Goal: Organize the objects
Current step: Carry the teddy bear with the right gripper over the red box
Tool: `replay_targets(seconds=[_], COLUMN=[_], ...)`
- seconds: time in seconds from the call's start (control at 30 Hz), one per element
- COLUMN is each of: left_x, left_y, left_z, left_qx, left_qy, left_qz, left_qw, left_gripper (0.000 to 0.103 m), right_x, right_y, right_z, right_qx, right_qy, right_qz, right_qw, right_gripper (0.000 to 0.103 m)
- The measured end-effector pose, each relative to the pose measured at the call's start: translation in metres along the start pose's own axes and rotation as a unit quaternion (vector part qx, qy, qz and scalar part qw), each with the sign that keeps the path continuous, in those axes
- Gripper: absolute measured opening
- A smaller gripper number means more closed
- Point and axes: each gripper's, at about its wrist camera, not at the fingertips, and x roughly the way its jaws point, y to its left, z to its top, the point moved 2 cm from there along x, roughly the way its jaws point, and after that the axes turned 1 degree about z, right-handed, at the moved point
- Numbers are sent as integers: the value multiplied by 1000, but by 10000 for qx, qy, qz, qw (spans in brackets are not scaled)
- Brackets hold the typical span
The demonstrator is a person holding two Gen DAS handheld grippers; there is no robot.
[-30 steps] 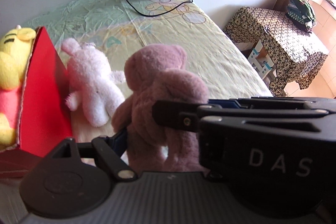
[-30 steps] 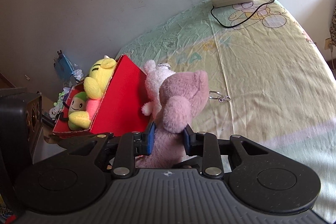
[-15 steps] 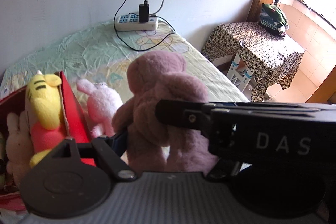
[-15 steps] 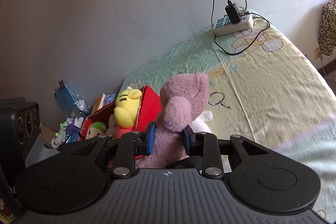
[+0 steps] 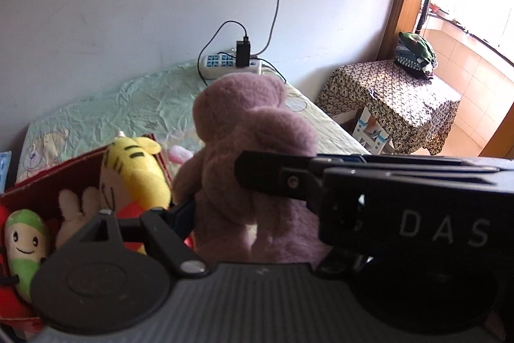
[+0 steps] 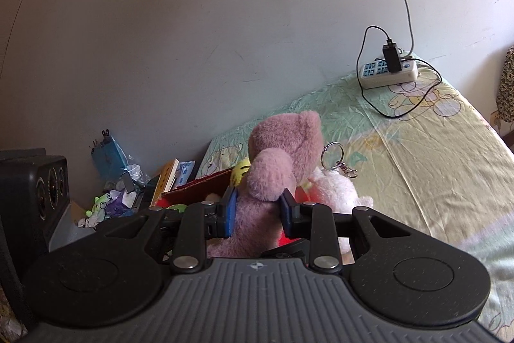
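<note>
Right gripper (image 6: 257, 211) pinching mauve plush bear (image 6: 276, 169); left gripper (image 5: 225, 208) half hidden behind it, grip unclear. Red box (image 5: 48, 182) at nine o'clock, cropped.

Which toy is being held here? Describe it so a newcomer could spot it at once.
Find the bed along the wall, then the red box of soft toys at its near end. Above the box, both grippers clamp a mauve plush bear, dusty pink-purple and larger than the yellow tiger and white bunny beside it.
</note>
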Motion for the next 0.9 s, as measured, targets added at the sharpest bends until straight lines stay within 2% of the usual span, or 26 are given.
replay_targets(seconds=[0.43, 0.67, 0.9], left_x=[-24, -25, -16], left_y=[89, 131, 161], left_z=[-13, -25, -36], left_qx=[-789, -1090, -1332], left_qy=[-215, -160, 38], left_qz=[673, 1074, 1320], left_qw=[9944, 9881, 9823], left_gripper=[75, 75, 75], right_x=[64, 102, 132], right_y=[67, 87, 97], right_z=[-7, -13, -24], right_qx=[-595, -779, -748], right_qy=[350, 614, 897], right_qz=[675, 999, 1216], right_qw=[9953, 9900, 9857], right_gripper=[31, 31, 32])
